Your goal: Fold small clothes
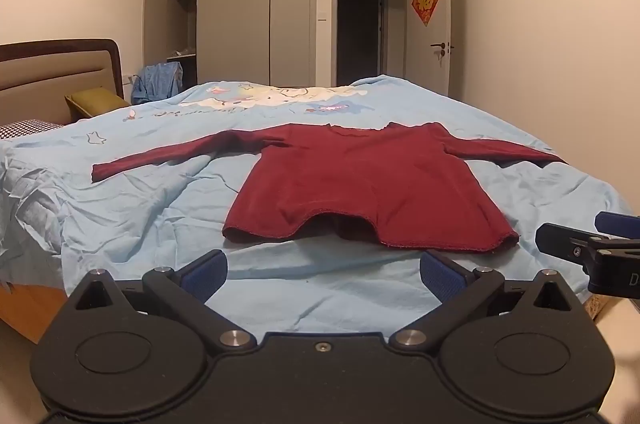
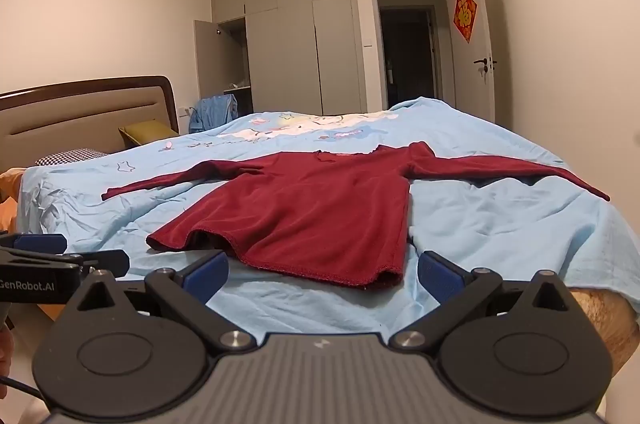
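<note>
On the bed (image 1: 120, 224), over your light blue cartoon-print cover: one dark red long-sleeved top (image 1: 360, 184), spread flat, both sleeves out to the sides, hem nearest you. Your left claw (image 1: 324, 270) stands wide open and empty just short of the hem; your right claw (image 2: 322, 270) likewise, wide open, holding nothing, at the hem's right corner.

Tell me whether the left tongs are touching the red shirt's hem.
Apart. In the left wrist view, blue sheet shows between the open left tongs and the red shirt hem.
</note>
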